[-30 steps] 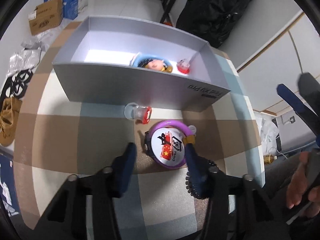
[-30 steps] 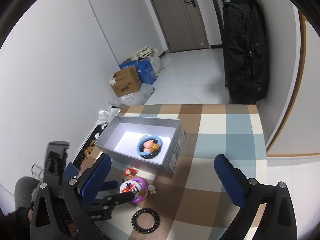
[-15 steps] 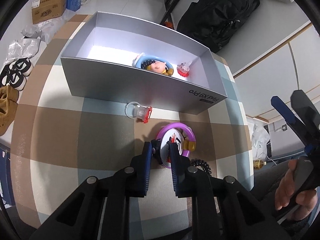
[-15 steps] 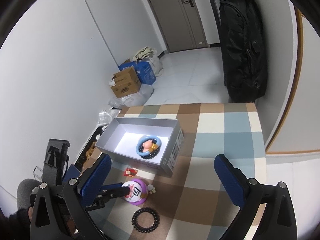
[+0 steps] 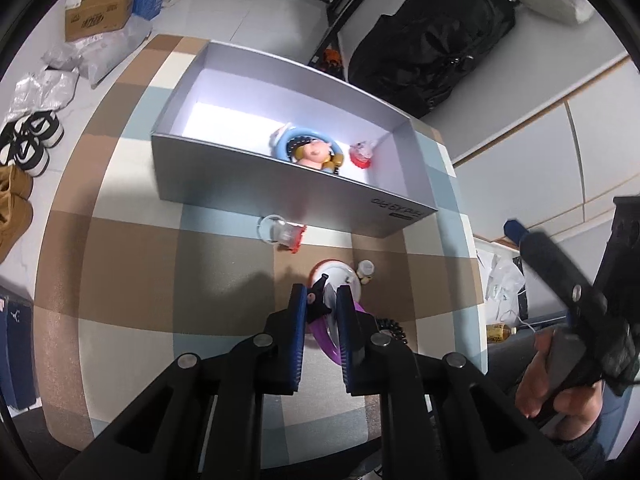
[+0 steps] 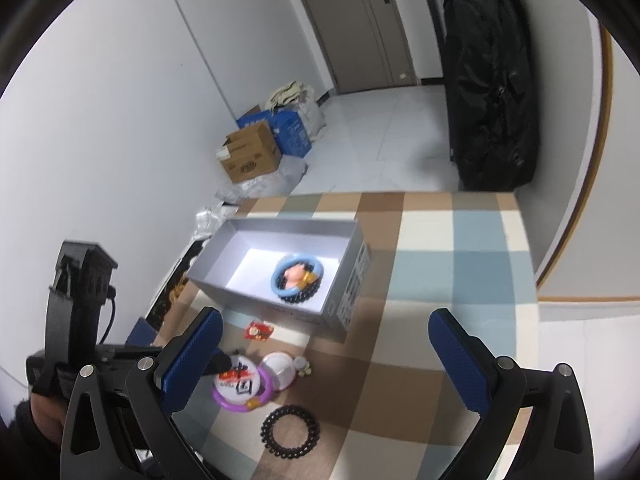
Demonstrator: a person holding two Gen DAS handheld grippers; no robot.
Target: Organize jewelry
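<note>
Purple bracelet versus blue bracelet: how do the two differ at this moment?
The purple bracelet sits outside the grey box, above the checked cloth; the blue bracelet lies inside the box. The left gripper is shut on the purple bracelet, tilting it; nothing touches the blue one, and the right gripper is open, holding nothing. Both are plastic-looking rings carrying a charm.

You are seeing the purple ring [image 6: 242, 390] with its printed disc tilting up off the checked cloth, a black bead bracelet [image 6: 290, 432] lying flat just beside it, and the grey box [image 5: 256, 182] sitting open, holding a blue ring [image 5: 303, 145].
</note>
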